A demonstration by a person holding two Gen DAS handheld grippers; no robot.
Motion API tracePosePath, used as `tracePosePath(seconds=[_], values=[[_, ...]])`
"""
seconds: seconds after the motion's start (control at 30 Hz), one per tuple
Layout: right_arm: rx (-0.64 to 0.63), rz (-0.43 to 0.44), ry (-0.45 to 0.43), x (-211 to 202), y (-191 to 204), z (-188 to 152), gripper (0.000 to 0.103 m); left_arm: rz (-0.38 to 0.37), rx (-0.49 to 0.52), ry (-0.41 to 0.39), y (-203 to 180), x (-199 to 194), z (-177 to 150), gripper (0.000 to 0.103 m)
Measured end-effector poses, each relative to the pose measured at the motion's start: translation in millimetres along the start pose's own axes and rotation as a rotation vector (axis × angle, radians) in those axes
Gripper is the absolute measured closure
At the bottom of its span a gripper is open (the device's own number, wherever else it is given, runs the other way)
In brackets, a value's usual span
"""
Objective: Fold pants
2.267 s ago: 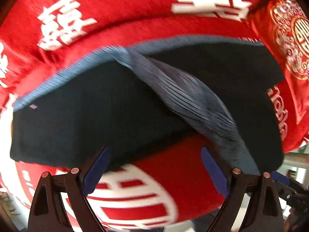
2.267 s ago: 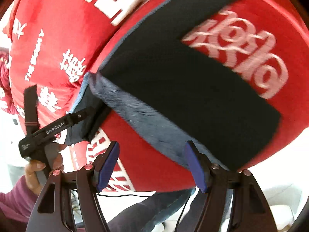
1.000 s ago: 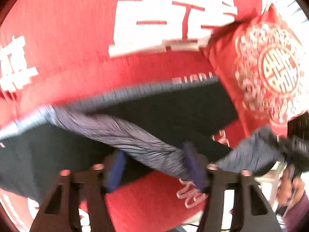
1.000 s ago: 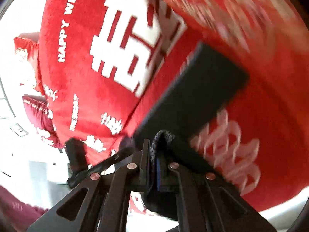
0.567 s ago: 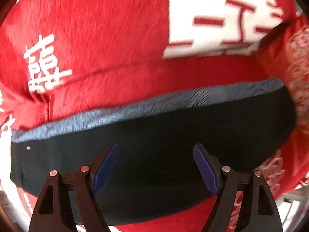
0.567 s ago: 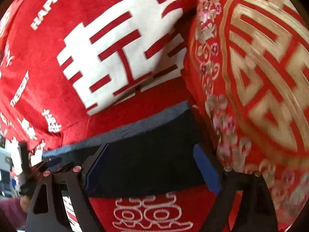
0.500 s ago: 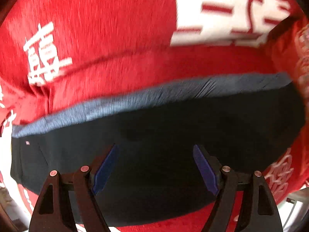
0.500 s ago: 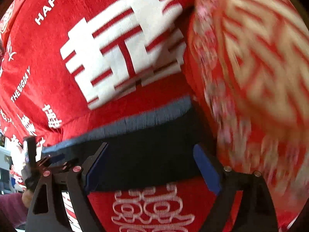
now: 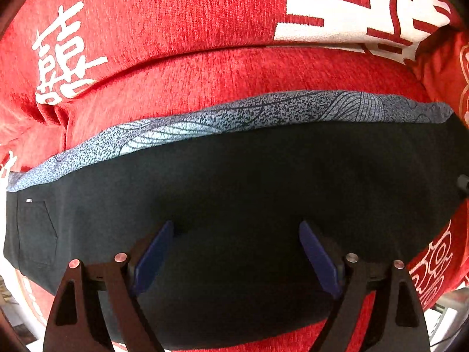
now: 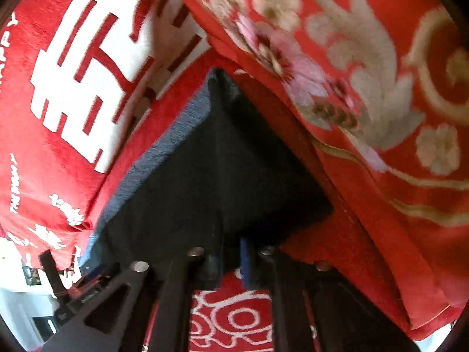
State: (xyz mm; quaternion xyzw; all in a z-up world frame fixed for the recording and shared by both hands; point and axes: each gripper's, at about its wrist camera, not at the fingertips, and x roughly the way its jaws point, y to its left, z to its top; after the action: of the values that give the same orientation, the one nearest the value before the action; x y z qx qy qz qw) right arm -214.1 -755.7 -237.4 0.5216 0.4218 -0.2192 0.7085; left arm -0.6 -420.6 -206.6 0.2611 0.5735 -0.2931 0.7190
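From the left wrist, the left tool (image 9: 234,252) gapes wide over the dark pants (image 9: 249,182), which stretch flat across the red sofa cover (image 9: 190,67) ahead. From the right wrist, the right tool (image 10: 231,256) is pinched narrow on the pants' (image 10: 211,176) near edge, beside a floral cushion (image 10: 366,88) on its right.

A red sofa cover (image 9: 181,14) with white characters fills both frames; a floral red cushion (image 10: 366,73) occupies the upper right, and a pale room shows at lower left.
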Motion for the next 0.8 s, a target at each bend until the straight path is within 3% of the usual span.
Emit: tracePosePath(seconds=[0.1, 0.2, 0.27, 0.33, 0.4, 0.5, 0.57, 0.67, 0.73, 0.77, 0.8], values=[[-0.103, -0.028, -0.017, -14, 13, -9, 0.095, -0.006, 0.022, -0.003, 4, -1, -9, 0.012], [-0.105, -0.098, 0.087, 12, -7, -11, 0.088, 0.007, 0.03, -0.004, 6, 0, -15, 0.006], [-0.079, -0.068, 0.076, 4, -10, -10, 0.082, 0.015, 0.027, 0.029, 7, -2, -13, 0.006], [-0.099, -0.17, 0.074, -7, -4, -16, 0.062, 0.03, 0.056, 0.016, 4, -13, -11, 0.006], [-0.113, -0.176, 0.041, -23, 4, -26, 0.062, 0.025, 0.081, -0.025, 0, -26, -6, 0.006], [-0.271, -0.18, -0.025, -38, 34, -37, 0.062, 0.039, 0.098, -0.07, -11, -33, 5, 0.006], [-0.37, -0.174, -0.048, -31, 55, -29, 0.06, 0.047, 0.079, -0.077, -17, -29, 14, 0.006], [-0.393, -0.157, -0.049, -7, 70, 1, 0.059, 0.054, 0.056, -0.077, -25, -17, 22, 0.006], [-0.4, -0.208, -0.028, 18, 69, 19, 0.056, 0.098, 0.086, -0.04, -26, 2, 22, 0.006], [-0.401, -0.268, 0.003, 30, 60, 26, 0.056, 0.097, 0.089, -0.034, -26, 6, 18, 0.006], [-0.385, -0.271, 0.046, 41, 48, 29, 0.056, 0.081, 0.07, -0.056, -22, 5, 13, 0.006]])
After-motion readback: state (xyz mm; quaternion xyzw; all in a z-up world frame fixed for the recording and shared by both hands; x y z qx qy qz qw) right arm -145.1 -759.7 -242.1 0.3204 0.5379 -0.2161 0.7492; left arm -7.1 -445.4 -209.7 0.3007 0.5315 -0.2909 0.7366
